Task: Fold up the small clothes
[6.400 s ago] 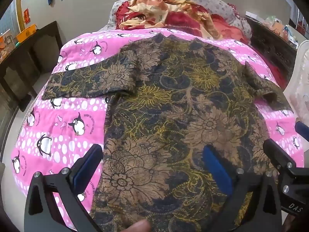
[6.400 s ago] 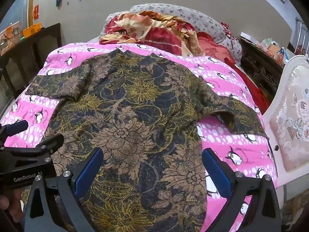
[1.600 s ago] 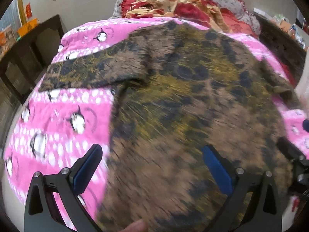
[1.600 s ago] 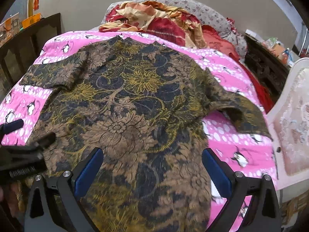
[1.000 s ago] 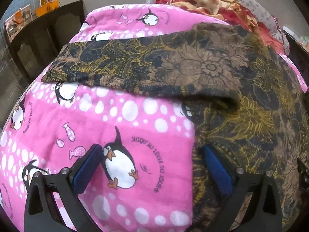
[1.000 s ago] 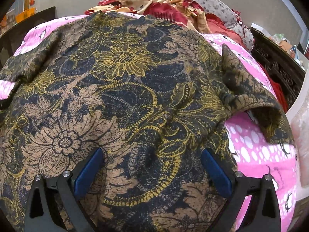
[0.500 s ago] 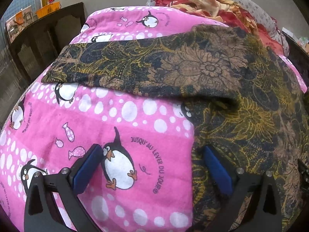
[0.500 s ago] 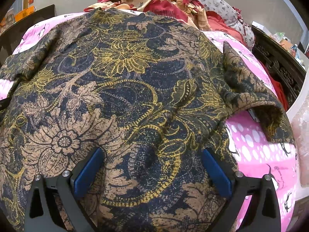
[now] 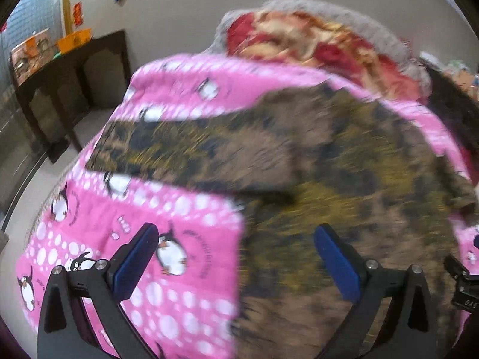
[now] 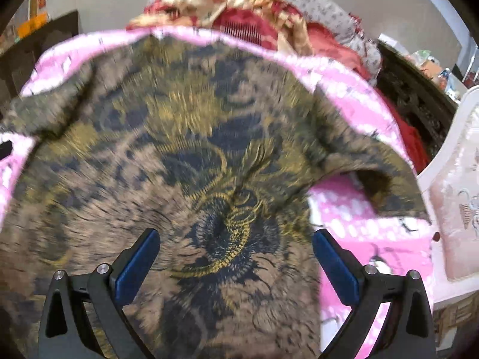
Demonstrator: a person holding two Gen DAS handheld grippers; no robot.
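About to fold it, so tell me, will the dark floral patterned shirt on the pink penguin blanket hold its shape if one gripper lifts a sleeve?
Probably not. The dark floral patterned shirt drapes flat and wrinkles, so it looks floppy. Its sleeve already curls up, suggesting thin, light cloth.

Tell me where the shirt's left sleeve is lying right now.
In the left wrist view the left sleeve stretches leftward from the floral shirt, flat on the pink penguin blanket, above the open left gripper.
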